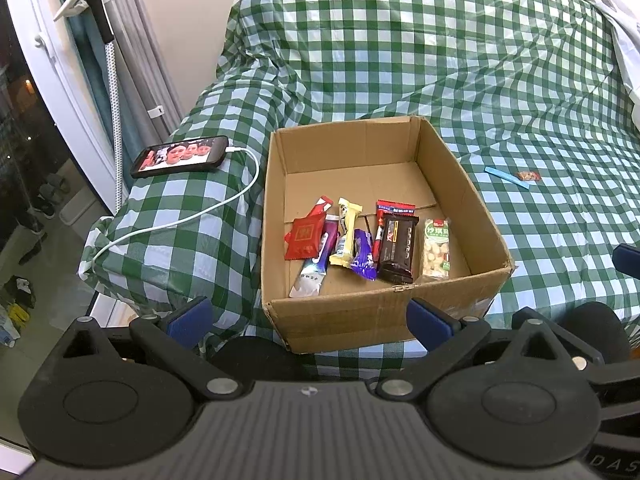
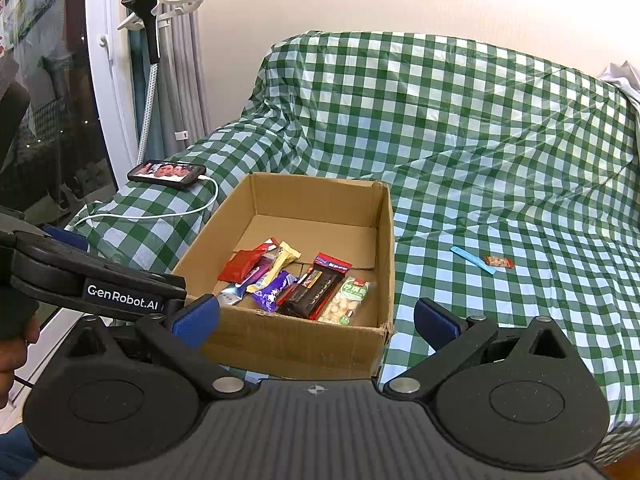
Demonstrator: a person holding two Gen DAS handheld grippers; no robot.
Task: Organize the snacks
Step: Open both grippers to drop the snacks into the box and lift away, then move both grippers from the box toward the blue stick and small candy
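Snacks lie mostly in the cardboard box (image 1: pixel 376 312) already: a red sachet (image 1: pixel 305 238), a yellow bar (image 1: pixel 346 232), a purple packet (image 1: pixel 365 254), a dark chocolate bar (image 1: pixel 396 250) and a clear peanut pack (image 1: pixel 436 250) crowd its near end. Two pieces remain out on the green checked bed cover (image 2: pixel 480 140), well to the right of the box: a thin blue stick (image 2: pixel 473 260) and, just beside it, a small orange-red candy (image 2: pixel 499 261). We hold the left gripper (image 1: pixel 308 314) and right gripper (image 2: pixel 316 322) just short of the box, both with jaws spread wide and empty. We judge both leftovers light and crinkly, lying flat on soft, yielding fabric; the stick wants pinching across its narrow width near the middle, the candy across its body.
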